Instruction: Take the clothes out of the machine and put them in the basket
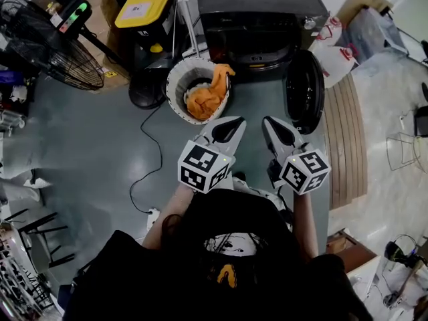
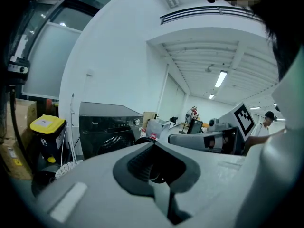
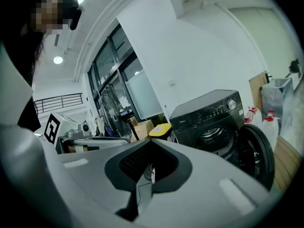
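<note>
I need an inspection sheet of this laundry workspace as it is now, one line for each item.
Surface: grey floor, glossy.
Job's things: black washing machine, door swung open; white basket in front holds an orange cloth.
Clutter: floor fan, yellow-lidded bin, bags, wooden boards.
Grippers: left gripper and right gripper both shut, empty, side by side.
Cables: black cable loops over the floor.
Surroundings: white walls, large windows.

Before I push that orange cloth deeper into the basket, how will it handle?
Probably floppy: the orange cloth lies crumpled, with one end lapping the rim of the white basket. It would likely fold under a push rather than slide as one piece. It looks light, so the basket should stay put.
</note>
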`<move>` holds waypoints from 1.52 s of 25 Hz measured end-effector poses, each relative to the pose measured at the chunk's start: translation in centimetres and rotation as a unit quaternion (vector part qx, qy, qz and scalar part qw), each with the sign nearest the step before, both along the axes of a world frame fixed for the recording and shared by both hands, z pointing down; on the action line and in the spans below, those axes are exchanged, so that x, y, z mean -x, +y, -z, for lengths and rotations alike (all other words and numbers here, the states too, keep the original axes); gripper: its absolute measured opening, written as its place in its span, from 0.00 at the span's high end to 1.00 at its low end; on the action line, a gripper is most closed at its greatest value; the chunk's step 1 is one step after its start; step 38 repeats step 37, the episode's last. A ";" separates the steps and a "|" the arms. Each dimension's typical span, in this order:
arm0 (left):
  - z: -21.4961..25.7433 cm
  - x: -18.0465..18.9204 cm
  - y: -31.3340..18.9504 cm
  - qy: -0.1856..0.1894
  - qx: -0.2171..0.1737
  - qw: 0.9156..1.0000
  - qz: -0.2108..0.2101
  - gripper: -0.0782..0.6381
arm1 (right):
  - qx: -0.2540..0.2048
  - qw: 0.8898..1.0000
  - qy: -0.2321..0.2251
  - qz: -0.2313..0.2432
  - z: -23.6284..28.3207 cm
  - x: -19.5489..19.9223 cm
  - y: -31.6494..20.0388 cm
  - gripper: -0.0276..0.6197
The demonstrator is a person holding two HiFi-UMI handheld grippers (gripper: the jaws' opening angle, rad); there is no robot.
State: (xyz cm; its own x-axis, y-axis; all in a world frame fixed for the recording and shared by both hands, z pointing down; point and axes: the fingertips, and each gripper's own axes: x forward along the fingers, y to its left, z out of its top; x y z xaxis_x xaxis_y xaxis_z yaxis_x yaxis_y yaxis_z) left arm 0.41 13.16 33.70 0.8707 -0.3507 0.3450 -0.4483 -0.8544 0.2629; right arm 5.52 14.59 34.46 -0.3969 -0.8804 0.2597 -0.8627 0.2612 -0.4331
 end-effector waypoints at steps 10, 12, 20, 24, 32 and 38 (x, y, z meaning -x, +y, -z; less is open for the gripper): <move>0.1 -0.8 4.3 -0.001 -0.001 1.000 -0.008 0.89 | -0.014 1.000 0.021 -0.007 0.5 -1.1 4.3 0.95; 0.0 -0.8 4.8 -0.005 0.000 1.000 -0.009 0.89 | -0.016 1.000 0.024 -0.011 0.6 -1.4 4.8 0.95; -0.9 -0.9 6.1 -0.017 0.007 1.000 -0.019 0.89 | -0.016 0.999 0.025 -0.031 0.6 -2.9 5.8 0.95; -1.3 -1.0 6.5 -0.022 0.011 0.999 -0.023 0.89 | -0.016 0.999 0.023 -0.032 0.5 -2.9 6.1 0.95; -1.2 -1.3 6.1 -0.022 0.005 0.999 -0.026 0.89 | -0.017 0.999 0.028 -0.017 0.3 -2.0 5.6 0.95; -0.8 -1.3 5.9 -0.022 0.004 0.999 -0.025 0.89 | -0.019 0.999 0.029 -0.009 0.5 -1.7 5.2 0.95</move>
